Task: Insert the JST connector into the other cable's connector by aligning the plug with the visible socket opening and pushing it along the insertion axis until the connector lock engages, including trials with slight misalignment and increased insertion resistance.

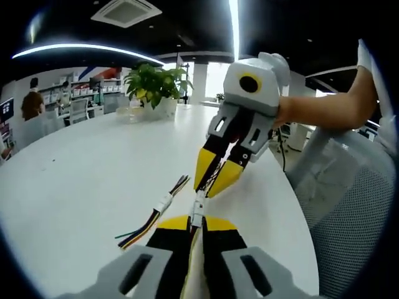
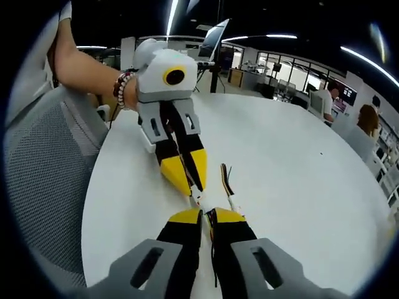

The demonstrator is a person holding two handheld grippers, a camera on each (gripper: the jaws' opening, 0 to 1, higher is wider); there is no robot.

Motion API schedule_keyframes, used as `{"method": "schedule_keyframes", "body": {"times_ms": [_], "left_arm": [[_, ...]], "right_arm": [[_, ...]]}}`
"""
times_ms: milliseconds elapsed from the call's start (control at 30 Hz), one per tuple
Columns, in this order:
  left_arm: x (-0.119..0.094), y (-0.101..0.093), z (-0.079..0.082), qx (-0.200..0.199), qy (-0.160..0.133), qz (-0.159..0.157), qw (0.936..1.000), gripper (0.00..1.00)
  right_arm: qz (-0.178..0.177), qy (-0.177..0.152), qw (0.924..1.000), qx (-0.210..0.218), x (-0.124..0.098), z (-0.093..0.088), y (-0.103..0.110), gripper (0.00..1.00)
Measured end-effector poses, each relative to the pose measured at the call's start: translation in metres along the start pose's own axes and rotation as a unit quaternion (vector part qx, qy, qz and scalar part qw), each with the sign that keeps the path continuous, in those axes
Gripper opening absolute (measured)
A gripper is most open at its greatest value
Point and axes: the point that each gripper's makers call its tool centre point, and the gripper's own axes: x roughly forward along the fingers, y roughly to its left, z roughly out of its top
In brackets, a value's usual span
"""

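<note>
Here we cannot make out the joint itself: in the left gripper view the left gripper (image 1: pixel 194 225) has its jaws pressed together on a white connector (image 1: pixel 197 210) whose plug end hides between the yellow tips of the right gripper (image 1: pixel 215 176), also clamped on it. Whether the lock is engaged, we cannot tell. The connector's long axis runs straight from one gripper to the other, above the white table (image 1: pixel 93 168) near its edge beside the mesh chair (image 1: pixel 349 205). A second cable (image 1: pixel 153 215) with multicoloured wires lies flat on the table just beside the left gripper, pointing diagonally away towards the potted plant (image 1: pixel 156 84).
</note>
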Motion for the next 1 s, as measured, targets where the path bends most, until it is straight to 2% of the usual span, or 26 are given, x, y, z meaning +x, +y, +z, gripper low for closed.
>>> {"method": "schedule_keyframes", "body": {"times_ms": [467, 767, 933, 1000], "left_arm": [[0.0020, 0.0006, -0.0077, -0.010, 0.008, 0.000, 0.9999, 0.00], [0.0008, -0.0005, -0.0059, -0.010, 0.008, -0.001, 0.9999, 0.00], [0.0008, -0.0026, -0.0048, -0.009, 0.006, -0.005, 0.9999, 0.00], [0.0018, -0.0042, -0.0077, 0.006, 0.017, -0.006, 0.9998, 0.00]], "right_arm": [[0.004, 0.017, 0.9998, -0.001, 0.0029, -0.0072, 0.0025, 0.03], [0.006, 0.019, 0.9998, -0.005, 0.0034, -0.0068, 0.0038, 0.03], [0.006, 0.023, 0.9997, -0.010, 0.0042, -0.0070, 0.0050, 0.03], [0.009, 0.024, 0.9996, -0.012, 0.0044, -0.0070, 0.0061, 0.03]]}}
